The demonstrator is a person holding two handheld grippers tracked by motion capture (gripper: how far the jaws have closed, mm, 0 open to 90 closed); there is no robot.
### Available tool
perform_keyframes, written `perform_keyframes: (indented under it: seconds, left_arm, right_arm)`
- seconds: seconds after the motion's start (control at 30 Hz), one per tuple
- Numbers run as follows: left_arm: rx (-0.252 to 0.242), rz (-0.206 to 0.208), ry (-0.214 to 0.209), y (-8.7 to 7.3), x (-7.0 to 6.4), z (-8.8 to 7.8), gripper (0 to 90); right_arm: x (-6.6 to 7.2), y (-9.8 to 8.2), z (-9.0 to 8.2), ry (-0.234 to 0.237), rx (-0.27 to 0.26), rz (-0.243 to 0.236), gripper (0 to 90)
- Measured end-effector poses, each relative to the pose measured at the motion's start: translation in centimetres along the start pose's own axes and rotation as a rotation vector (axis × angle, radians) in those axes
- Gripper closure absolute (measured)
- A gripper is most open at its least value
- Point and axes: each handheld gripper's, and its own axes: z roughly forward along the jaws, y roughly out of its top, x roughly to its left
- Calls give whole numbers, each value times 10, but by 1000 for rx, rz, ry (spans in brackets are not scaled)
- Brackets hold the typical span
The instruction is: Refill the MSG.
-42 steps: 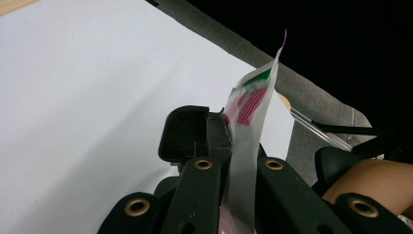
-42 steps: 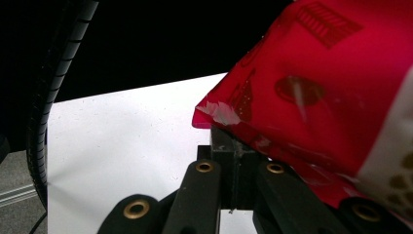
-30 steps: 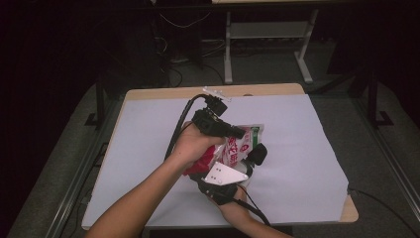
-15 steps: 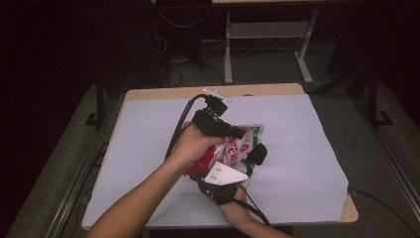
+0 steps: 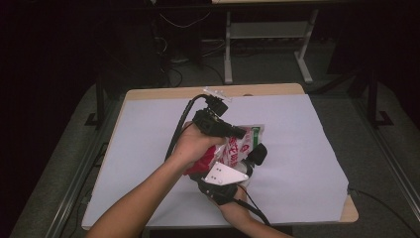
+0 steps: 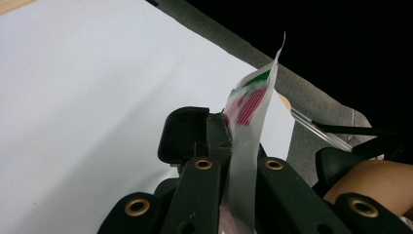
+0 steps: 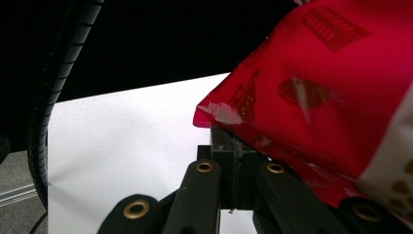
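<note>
Tools: left tool and right tool both pinch snack bag edges | risk: bag rips suddenly, contents spill onto table | cause: opposing pulls

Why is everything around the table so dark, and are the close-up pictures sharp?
High view: light falls on the white table cover; the floor and room beyond sit in deep shadow. Left gripper view: the packet looks crisp, background black. Right gripper view: the packet's red film shows glare and soft focus.
</note>
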Motion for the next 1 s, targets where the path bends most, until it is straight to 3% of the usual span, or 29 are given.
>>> perform_keyframes:
  seconds: [1.0]
  left_arm:
    - [2,1,-2,0,0,2,899]
  right_arm:
    - [0,1,0,3,-7,-4,900]
